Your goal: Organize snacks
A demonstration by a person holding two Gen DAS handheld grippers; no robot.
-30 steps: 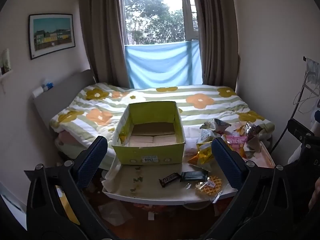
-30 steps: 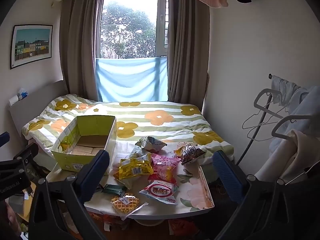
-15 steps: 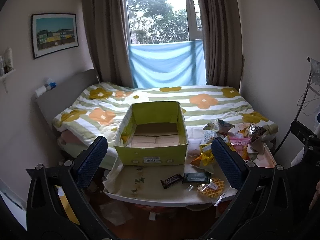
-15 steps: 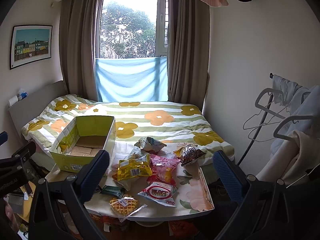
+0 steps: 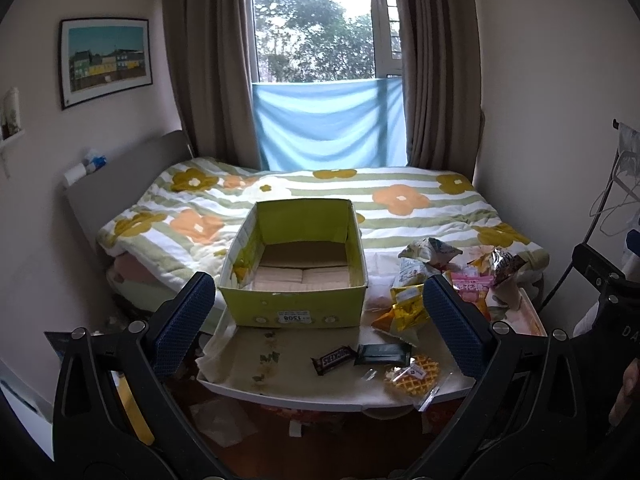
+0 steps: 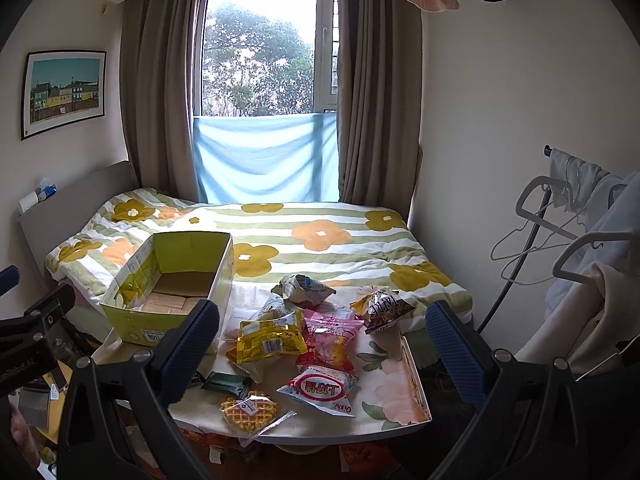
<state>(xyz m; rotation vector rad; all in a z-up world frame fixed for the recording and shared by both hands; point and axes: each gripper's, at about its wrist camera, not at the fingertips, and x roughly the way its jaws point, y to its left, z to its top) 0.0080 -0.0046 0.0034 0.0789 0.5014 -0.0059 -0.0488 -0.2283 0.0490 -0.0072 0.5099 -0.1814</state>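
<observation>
Bedside, a low table (image 5: 280,390) is carrying an empty yellow box (image 5: 294,314) at its left end, long axis running toward the bed (image 5: 400,216); snacks (image 6: 272,340) are crowding the right end, a Snickers bar (image 5: 334,359) lying crosswise near the front edge. Left gripper (image 5: 316,324) and right gripper (image 6: 322,348) are hanging wide open and empty, having edged slightly closer.

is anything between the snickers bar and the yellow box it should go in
Nothing visible. The Snickers bar lies on bare tablecloth just in front of the open yellow box, whose front wall must be cleared.
</observation>
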